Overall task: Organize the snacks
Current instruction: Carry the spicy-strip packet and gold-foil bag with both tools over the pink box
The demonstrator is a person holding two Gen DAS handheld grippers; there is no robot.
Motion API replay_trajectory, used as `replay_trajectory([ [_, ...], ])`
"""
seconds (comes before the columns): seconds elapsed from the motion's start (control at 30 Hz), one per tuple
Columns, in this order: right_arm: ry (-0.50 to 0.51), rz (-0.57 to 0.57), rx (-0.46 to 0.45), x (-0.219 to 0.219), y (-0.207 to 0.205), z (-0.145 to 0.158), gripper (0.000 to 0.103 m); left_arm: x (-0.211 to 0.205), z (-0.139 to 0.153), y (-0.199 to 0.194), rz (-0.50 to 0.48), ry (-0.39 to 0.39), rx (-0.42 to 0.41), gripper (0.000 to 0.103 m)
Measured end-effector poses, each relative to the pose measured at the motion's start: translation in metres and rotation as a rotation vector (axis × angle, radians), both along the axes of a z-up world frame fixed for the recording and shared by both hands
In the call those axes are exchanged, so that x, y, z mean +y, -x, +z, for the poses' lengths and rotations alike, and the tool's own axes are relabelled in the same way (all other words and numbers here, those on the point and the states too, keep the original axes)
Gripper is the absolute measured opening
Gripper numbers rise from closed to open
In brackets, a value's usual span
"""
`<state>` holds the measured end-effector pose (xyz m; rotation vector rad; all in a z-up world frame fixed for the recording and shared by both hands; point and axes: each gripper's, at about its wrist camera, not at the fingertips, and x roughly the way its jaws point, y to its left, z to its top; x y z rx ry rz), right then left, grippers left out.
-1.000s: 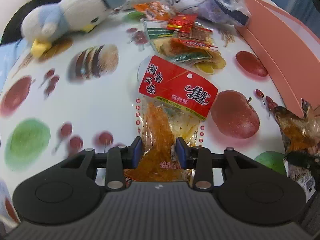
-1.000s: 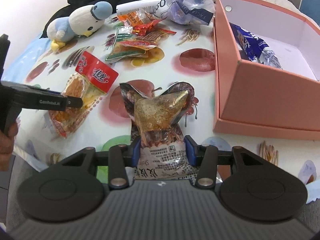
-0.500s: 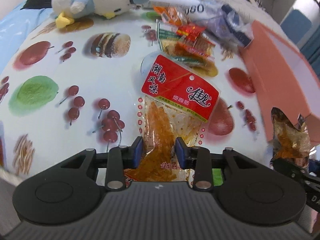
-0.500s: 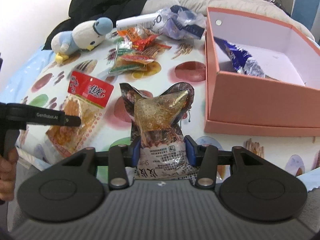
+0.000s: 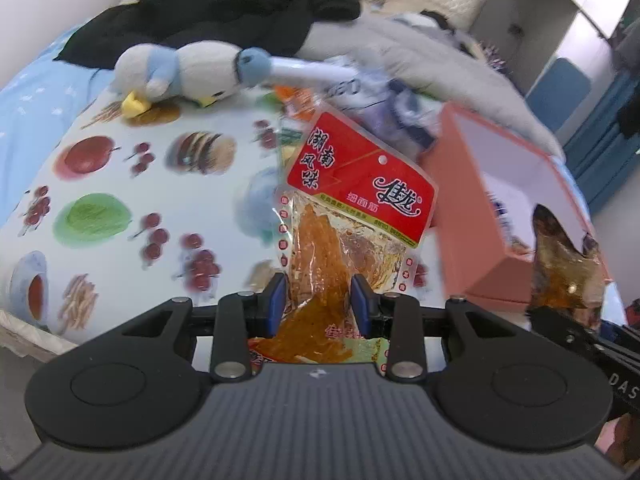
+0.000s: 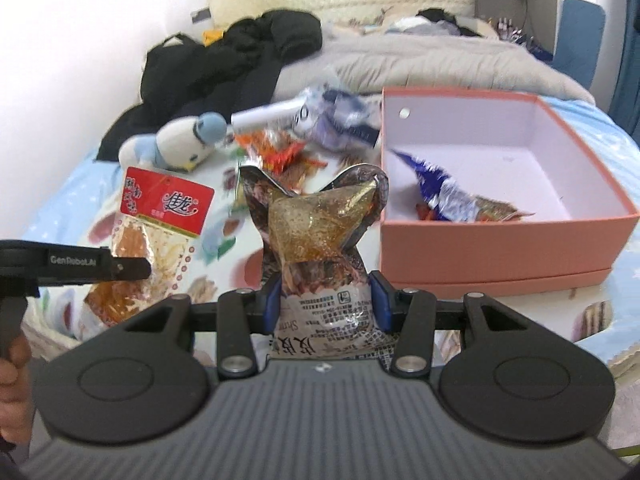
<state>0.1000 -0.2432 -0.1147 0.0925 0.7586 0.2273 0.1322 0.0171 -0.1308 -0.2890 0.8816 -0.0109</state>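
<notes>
Pads of the left claw pinch the lower part of a clear packet with a red header, its orange strips showing through the film and the printed top standing up and forward, clear of the fruit-printed cloth below. The right claw is likewise clamped on the waist of a brown, crinkled snack pouch, whose glossy golden top flares above the blue pads. Both packets look lifted off the surface, so the step in hand appears to be the carry, one snack in each claw. Just right of the pouch sits the open pink box, with a blue and silver wrapper already lying inside against its white floor. Farther back, a loose heap of small snack packets waits on the cloth beside a plush penguin, with dark clothing on the bed behind. Next, each claw probably needs to travel over the box's near wall, high enough that the dangling packet ends clear the rim, then spread to drop the snack beside the wrapper. The right claw is nearer the box and could go first, leaving room for the left.
</notes>
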Motion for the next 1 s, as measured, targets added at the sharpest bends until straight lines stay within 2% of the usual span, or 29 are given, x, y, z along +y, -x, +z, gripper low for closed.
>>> replay_trajectory([
  [0.27, 0.002, -0.039, -0.058, -0.015, 0.022, 0.034, 0.048, -0.035, 0.029, 0.012, -0.057, 0.062, -0.061, 0.040],
  [0.5, -0.002, -0.129, -0.077, -0.048, 0.028, 0.048, 0.048, -0.075, 0.038, -0.003, -0.155, 0.101, -0.058, 0.040],
  [0.7, -0.007, -0.211, -0.082, -0.079, 0.017, 0.054, 0.048, -0.112, 0.052, -0.034, -0.242, 0.120, -0.068, 0.040],
  [1.0, -0.011, -0.293, -0.134, -0.131, -0.034, 0.070, 0.049, -0.185, 0.072, -0.114, -0.369, 0.109, -0.096, 0.040],
])
